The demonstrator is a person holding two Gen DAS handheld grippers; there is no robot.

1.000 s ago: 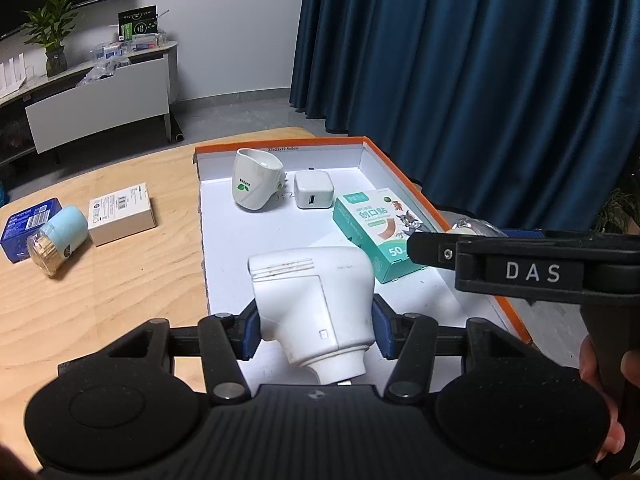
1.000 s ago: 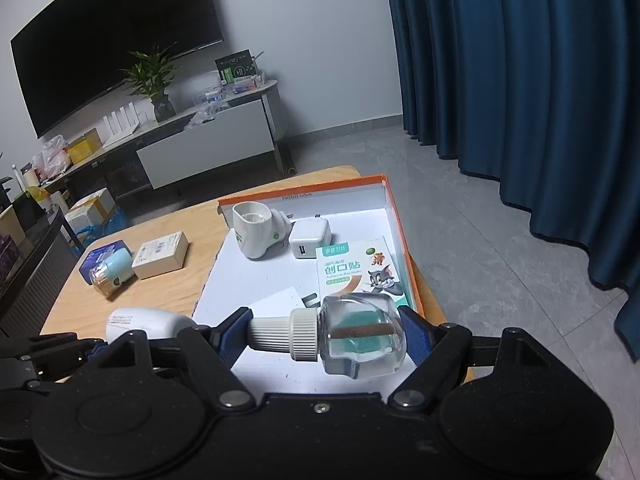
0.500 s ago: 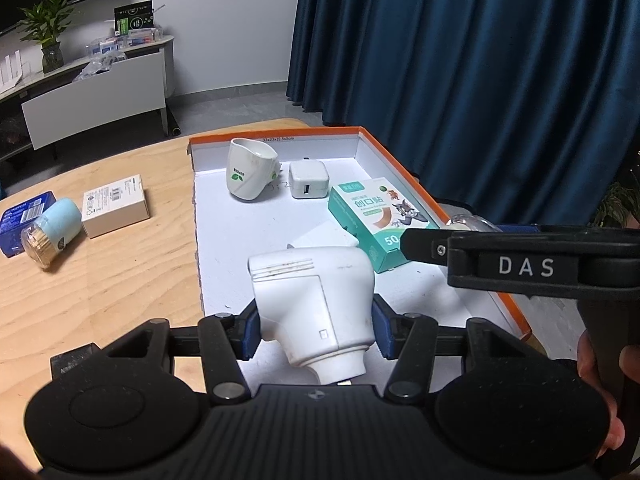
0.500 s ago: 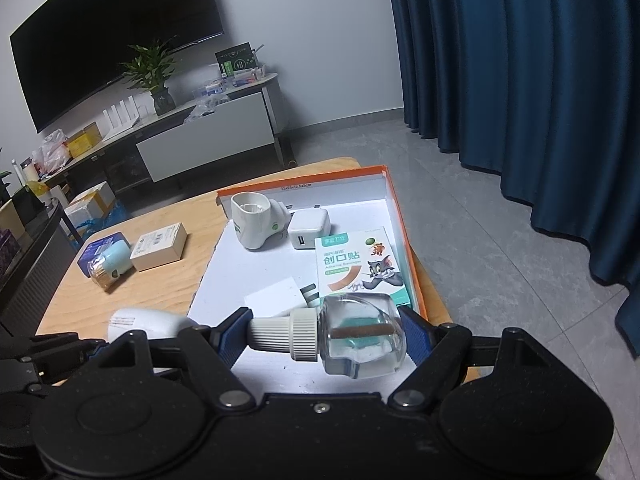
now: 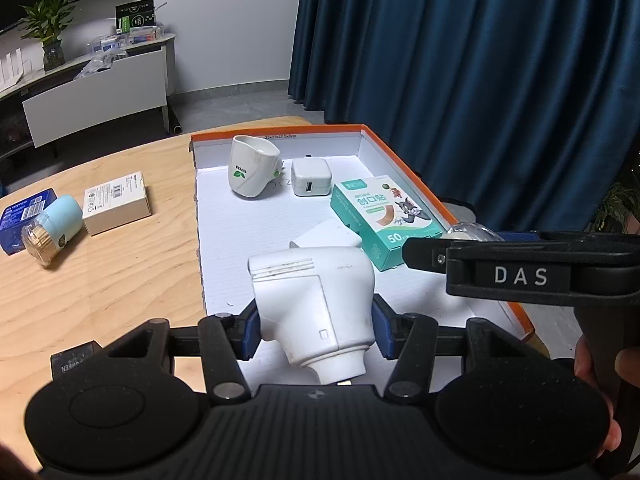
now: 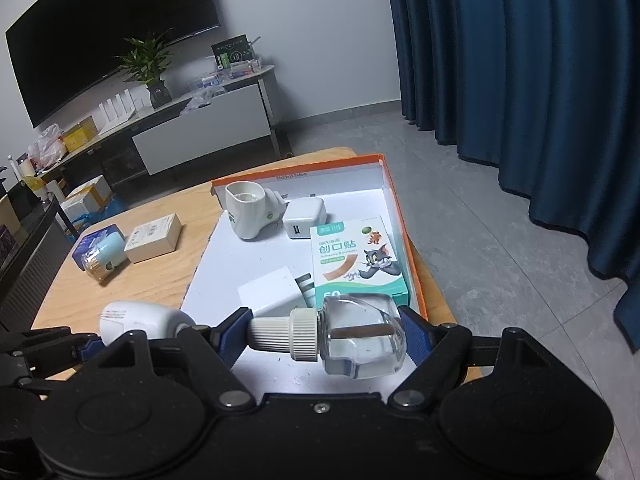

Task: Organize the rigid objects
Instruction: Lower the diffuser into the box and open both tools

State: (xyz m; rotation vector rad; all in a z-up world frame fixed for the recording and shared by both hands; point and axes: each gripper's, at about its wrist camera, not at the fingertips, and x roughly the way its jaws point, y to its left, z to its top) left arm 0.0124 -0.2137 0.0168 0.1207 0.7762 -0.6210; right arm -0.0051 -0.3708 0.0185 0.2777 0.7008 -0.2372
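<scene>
My left gripper (image 5: 314,330) is shut on a white plug-in device (image 5: 316,300) and holds it above the near end of the orange-rimmed white tray (image 5: 404,164). My right gripper (image 6: 324,338) is shut on a clear liquid bottle with a white ribbed cap (image 6: 344,334), lying sideways over the tray's near right part (image 6: 416,280). In the tray lie a white cup-shaped plug-in (image 5: 252,172), a white USB charger (image 5: 311,177), a green bandage box (image 5: 384,216) and a white block (image 5: 326,236). The left-held device also shows in the right wrist view (image 6: 140,318).
On the wooden table (image 5: 100,272) left of the tray lie a white carton (image 5: 116,202), a light blue toothpick jar (image 5: 50,230) and a dark blue box (image 5: 20,216). The right gripper's body (image 5: 520,268) crosses the tray's right side. Blue curtains (image 5: 480,80) hang behind.
Both grippers have moved slightly forward and nearer over the tray with their loads. Objects in the tray have not moved.
</scene>
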